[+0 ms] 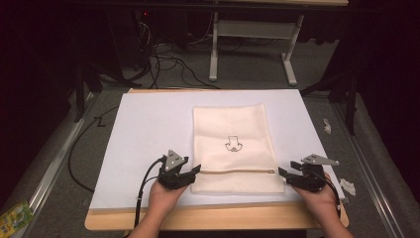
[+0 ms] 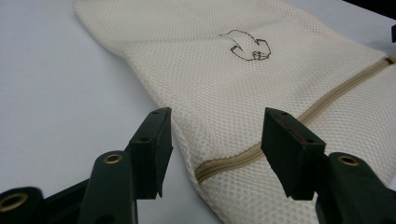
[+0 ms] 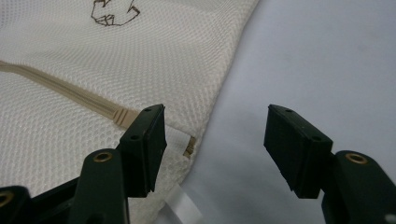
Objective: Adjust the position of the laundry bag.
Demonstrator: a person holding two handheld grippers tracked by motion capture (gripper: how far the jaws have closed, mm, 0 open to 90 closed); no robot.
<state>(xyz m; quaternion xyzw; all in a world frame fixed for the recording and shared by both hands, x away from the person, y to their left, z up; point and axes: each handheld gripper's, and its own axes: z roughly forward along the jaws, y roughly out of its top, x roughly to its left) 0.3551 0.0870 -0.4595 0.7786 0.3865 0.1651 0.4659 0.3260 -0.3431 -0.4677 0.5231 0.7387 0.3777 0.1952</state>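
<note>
Table (image 1: 148,124): white sheet over a wooden top, carrying everything below.
Mesh bag (image 1: 230,129): cream zippered pouch lying flat right of the table's centre, long axis running away from the person, small dark emblem (image 1: 233,144) near the middle; contents not discernible through the mesh.
Zipper (image 1: 237,171): tan strip crossing the bag's near end side to side, closed along its visible length.
Left gripper (image 1: 194,172): held at the bag's near left edge, by the zipper's left end; jaws well apart, holding nothing, straddling the bag's edge in the left gripper view (image 2: 215,140).
Right gripper (image 1: 283,173): held at the bag's near right edge, by the zipper's right end; jaws wide apart, empty, one jaw over the mesh and one over bare table in the right gripper view (image 3: 215,140).
</note>
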